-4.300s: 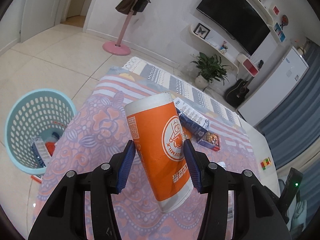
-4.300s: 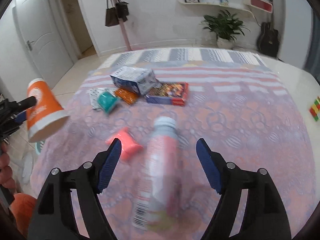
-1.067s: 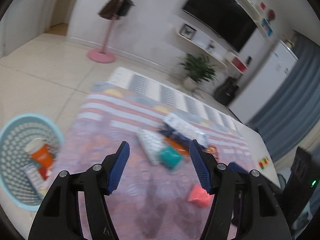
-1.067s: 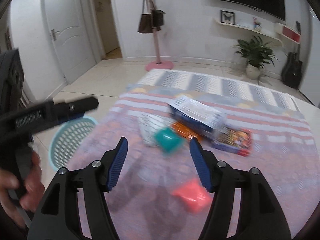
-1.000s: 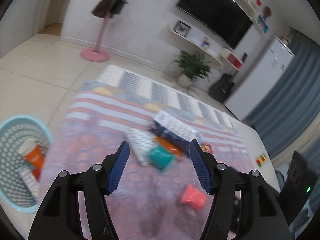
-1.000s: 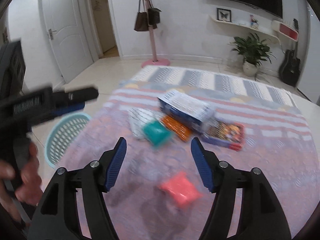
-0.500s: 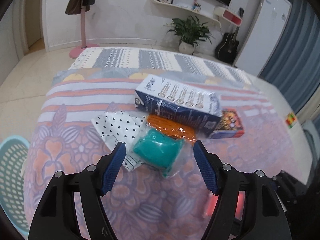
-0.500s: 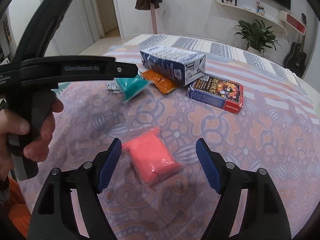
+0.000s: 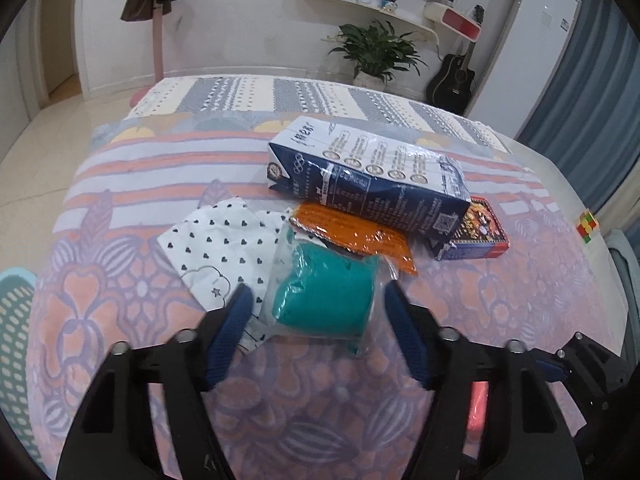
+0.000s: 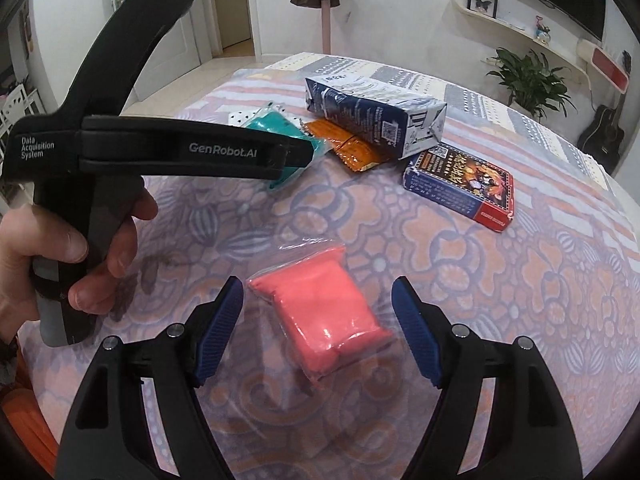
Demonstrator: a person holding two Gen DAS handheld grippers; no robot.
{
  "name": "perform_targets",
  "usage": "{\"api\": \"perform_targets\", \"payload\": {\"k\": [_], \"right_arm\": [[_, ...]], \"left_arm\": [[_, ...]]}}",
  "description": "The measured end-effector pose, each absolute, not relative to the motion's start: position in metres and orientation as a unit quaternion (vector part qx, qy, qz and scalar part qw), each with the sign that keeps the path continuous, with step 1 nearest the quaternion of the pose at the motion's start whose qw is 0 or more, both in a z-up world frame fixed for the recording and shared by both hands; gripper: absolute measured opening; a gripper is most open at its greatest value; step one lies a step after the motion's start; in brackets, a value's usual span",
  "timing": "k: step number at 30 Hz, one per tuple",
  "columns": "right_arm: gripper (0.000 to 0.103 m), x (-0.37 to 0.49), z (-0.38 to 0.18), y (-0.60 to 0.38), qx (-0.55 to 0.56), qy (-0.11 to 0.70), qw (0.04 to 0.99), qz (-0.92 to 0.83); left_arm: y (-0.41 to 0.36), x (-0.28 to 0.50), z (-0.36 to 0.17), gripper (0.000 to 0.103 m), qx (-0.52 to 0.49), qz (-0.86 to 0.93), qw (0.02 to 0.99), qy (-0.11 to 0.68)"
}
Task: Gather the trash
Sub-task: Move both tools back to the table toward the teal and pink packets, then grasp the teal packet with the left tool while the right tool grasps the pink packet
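My left gripper [image 9: 318, 300] is open, its blue pads on either side of a teal packet in clear wrap [image 9: 326, 290] on the patterned tablecloth. My right gripper [image 10: 318, 292] is open around a pink packet in clear wrap [image 10: 320, 312], without touching it. Behind the teal packet lie an orange wrapper [image 9: 352, 232], a dark blue milk carton [image 9: 368, 176] on its side, a white heart-print paper bag [image 9: 220, 248] and a red-and-blue card box [image 9: 476, 236]. In the right wrist view the left gripper's body [image 10: 180, 152] crosses over the teal packet [image 10: 272, 124].
A light blue laundry basket [image 9: 14, 320] stands on the floor at the table's left edge. A small colour cube [image 9: 587, 226] lies at the right edge. A plant, a guitar, a fridge and a coat stand are by the far wall.
Both grippers have moved down and forward to the table. The left now straddles the teal packet and the right straddles the pink packet. Earlier the left held an orange cup, which now lies in the basket.
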State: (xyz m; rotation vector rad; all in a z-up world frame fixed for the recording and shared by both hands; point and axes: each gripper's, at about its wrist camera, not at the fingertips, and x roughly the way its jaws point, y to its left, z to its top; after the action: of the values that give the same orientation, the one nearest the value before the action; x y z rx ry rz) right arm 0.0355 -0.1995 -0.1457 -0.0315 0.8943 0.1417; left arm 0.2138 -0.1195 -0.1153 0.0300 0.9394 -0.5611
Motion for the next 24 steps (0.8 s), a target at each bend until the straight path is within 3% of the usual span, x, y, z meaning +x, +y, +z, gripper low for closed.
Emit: {"api": "perform_targets", "payload": {"k": [2, 4, 7, 16, 24], "right_arm": [[0.071, 0.035, -0.146, -0.199, -0.015, 0.434, 0.898, 0.066], [0.053, 0.035, -0.147, -0.199, -0.014, 0.438, 0.896, 0.065], [0.037, 0.036, -0.149, -0.198, -0.019, 0.445, 0.893, 0.067], [0.035, 0.028, -0.137, -0.183, -0.041, 0.424, 0.902, 0.068], [0.035, 0.046, -0.08, -0.142, -0.04, 0.359, 0.924, 0.124]], "left_arm": [[-0.118, 0.212, -0.115, 0.046, 0.013, -0.271, 0.85, 0.451], [-0.113, 0.211, -0.114, 0.039, -0.006, -0.28, 0.844, 0.457], [-0.104, 0.209, -0.11, 0.033, -0.027, -0.283, 0.843, 0.457], [-0.065, 0.194, -0.057, 0.032, -0.051, -0.272, 0.865, 0.418], [0.016, 0.167, -0.02, 0.032, -0.093, -0.214, 0.893, 0.385]]}}
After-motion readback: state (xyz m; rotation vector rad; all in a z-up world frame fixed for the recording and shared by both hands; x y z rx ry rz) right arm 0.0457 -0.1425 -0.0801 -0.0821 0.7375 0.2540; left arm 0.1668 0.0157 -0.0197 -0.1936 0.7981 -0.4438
